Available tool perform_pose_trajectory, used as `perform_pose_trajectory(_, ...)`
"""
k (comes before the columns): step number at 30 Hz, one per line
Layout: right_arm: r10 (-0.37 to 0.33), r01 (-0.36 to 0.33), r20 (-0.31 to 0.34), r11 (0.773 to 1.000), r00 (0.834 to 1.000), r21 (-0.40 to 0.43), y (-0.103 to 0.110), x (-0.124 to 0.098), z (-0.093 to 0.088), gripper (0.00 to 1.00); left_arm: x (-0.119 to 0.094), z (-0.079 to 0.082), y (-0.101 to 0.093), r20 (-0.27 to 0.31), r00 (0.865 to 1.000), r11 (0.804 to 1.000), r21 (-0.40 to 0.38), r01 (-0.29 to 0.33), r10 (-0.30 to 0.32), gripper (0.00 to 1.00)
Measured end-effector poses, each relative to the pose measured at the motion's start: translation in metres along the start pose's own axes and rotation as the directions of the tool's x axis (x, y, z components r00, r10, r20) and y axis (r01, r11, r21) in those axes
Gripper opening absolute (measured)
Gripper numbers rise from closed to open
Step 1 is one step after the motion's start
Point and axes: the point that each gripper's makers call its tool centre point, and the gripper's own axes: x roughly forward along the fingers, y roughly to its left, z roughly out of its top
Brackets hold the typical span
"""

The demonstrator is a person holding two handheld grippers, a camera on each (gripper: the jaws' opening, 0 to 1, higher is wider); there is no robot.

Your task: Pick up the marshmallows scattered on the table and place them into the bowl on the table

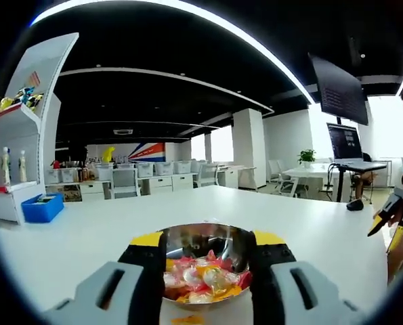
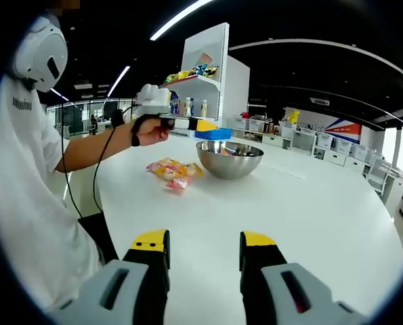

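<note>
Left gripper [image 1: 206,271], grey body w/ black-and-yellow jaws, rises from bottom centre of left gripper view; jaws spread apart, nothing between them. Just beyond the tips sits the round shiny steel bowl [image 1: 208,245] on the white table [image 1: 86,237], holding a heap of pink, orange and white wrapped marshmallows [image 1: 204,279]. Right gripper [image 2: 202,254] at bottom centre of right gripper view, jaws also parted and empty, over bare tabletop, well apart from bowl. In that view, bowl sits upper centre, w/ a small pile of loose marshmallows [image 2: 171,172] just left of it on the table. Person's hand [image 2: 150,128] holds left gripper above that pile, upper left. Blue bin [image 1: 42,208] at left edge.
</note>
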Motion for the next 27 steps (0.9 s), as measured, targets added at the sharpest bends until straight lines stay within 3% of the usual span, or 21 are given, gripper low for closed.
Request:
perform_pose_trajectory(7, 0.010, -0.010, -0.006, 1.000, 1.000, -0.003, 0.001, 0.004, -0.001, 0.41, -0.020, 0.015, 0.006, 0.024, 1.000, 1.000, 0.011, -0.005, 0.005, 0.50)
perform_pose_trajectory(13, 0.020, -0.020, 0.000, 1.000, 1.000, -0.006, 0.002, 0.008, 0.001, 0.41, -0.049, 0.030, -0.003, 0.050, 0.999, 0.999, 0.040, 0.016, -0.018, 0.51)
perform_pose_trajectory(18, 0.024, -0.024, -0.009, 1.000, 1.000, 0.000, 0.002, 0.014, -0.002, 0.41, -0.069, 0.039, -0.002, 0.061, 0.998, 0.997, 0.075, -0.001, -0.003, 0.51)
perform_pose_trajectory(23, 0.015, -0.015, -0.004, 1.000, 1.000, 0.002, 0.002, 0.013, 0.005, 0.41, -0.089, 0.043, -0.003, 0.063, 0.998, 0.994, 0.108, 0.015, -0.022, 0.51)
perform_pose_trajectory(27, 0.007, -0.007, -0.003, 1.000, 1.000, 0.008, 0.003, 0.012, 0.006, 0.41, -0.109, 0.043, 0.005, 0.063, 0.998, 0.986, 0.168, -0.005, -0.005, 0.52)
